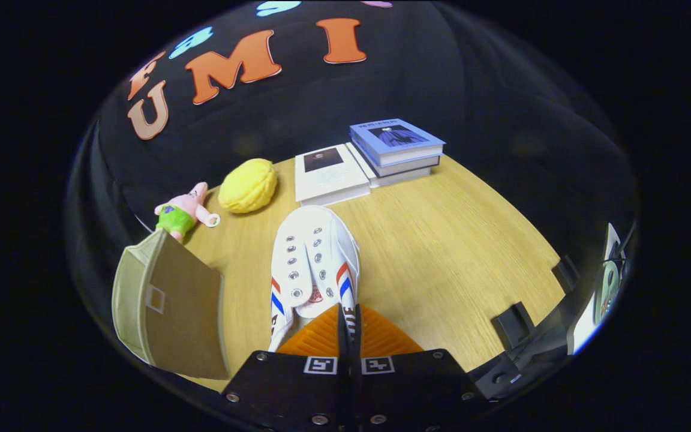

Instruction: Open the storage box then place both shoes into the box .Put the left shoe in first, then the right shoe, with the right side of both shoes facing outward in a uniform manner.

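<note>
A white canvas shoe (312, 252) with red and blue side stripes points its toe away from me, over the wooden table (441, 258). My gripper (346, 313) is shut on the shoe's right collar edge near the heel, and a thin strip of that edge shows between the two fingers. Whether the sole rests on the table is hidden. The beige storage box (168, 306) stands just left of the shoe, level with the fingers, turning a flat panel with a small label window toward me. Its inside is hidden from here.
Beyond the shoe lie a white book (329, 174) and a stack of books topped by a blue one (396, 147). A yellow round plush (248, 186) and a pink star plush toy (183, 211) sit beyond the box. Black brackets (513, 324) mark the table's right edge.
</note>
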Demonstrator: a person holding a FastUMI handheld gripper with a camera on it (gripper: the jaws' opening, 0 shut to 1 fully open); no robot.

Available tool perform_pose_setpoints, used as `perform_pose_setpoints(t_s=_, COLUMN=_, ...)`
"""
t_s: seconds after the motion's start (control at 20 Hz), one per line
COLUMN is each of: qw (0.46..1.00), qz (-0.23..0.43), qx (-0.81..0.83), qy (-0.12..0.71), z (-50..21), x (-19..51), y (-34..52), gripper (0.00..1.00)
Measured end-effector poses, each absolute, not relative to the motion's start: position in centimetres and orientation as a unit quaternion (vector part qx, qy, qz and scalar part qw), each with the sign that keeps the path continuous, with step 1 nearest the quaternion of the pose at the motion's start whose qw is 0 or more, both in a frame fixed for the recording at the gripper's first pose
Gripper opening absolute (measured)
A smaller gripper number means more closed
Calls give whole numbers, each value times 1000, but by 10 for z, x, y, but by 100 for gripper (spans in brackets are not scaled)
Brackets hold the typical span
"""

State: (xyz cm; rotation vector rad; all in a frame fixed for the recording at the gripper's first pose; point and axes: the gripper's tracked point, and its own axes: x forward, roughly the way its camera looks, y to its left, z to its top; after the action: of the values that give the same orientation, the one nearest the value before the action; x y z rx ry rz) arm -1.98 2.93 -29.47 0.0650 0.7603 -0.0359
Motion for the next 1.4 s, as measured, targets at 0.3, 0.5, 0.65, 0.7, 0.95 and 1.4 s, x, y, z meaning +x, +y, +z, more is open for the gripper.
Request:
perform_pose_setpoints(t_s=0.3, qw=934, qz=41, qx=34, qy=352, z=-252, x=-25, y=140, gripper=0)
perform_pose_setpoints(t_s=0.5, qw=932, qz=87, qx=34, qy=351, z=-237, x=-39, y=210, gripper=0)
perform_pose_setpoints(t_s=0.65, qw=927, qz=109, qx=22, qy=358, z=-241, x=-52, y=249, gripper=0)
perform_pose_setpoints(t_s=0.7, qw=925, qz=111, qx=15, qy=364, z=-247, x=-56, y=256, gripper=0)
perform_pose_setpoints(t_s=0.95, qw=917, qz=95, qx=-20, qy=386, z=-275, x=-69, y=269, gripper=0)
perform_pose_setpoints(t_s=1.4, qw=920, qz=95, qx=-34, qy=379, z=-276, x=-78, y=281, gripper=18)
